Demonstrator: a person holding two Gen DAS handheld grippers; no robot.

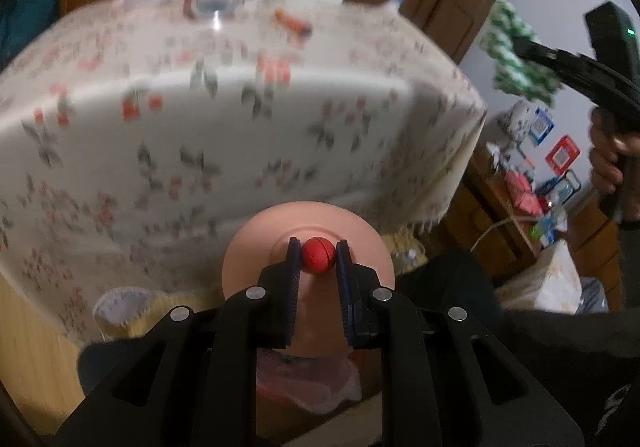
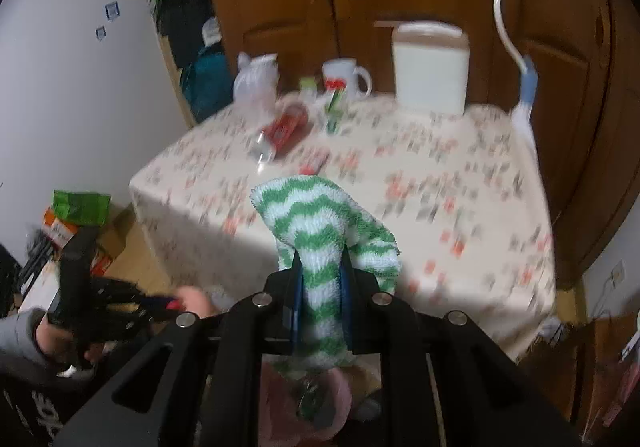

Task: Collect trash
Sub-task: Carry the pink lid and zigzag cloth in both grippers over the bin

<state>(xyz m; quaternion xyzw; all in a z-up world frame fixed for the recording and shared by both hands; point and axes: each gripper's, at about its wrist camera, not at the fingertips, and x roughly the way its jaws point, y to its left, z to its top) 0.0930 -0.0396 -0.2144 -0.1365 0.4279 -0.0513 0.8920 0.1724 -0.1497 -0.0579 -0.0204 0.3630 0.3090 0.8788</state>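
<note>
Clamped between the left gripper's [image 1: 318,253] blue pads is the red knob [image 1: 318,256] of a pink lid [image 1: 308,247], held below the near edge of the table [image 1: 224,115]. Beneath it a pink-lined bin [image 2: 308,407] sits on the floor. Open floor lies left of the table, with boxes [image 2: 76,223] against the wall. On the other side, the right gripper [image 2: 322,279] is clenched on a green-and-white zigzag cloth [image 2: 328,227], which stands up fluffy above its fingers, in front of the table's front edge. The flowered tablecloth's middle is bare. Trash lies toward the back: a red can [image 2: 282,131] on its side, a green wrapper [image 2: 334,107], and a small red packet [image 2: 314,161].
</note>
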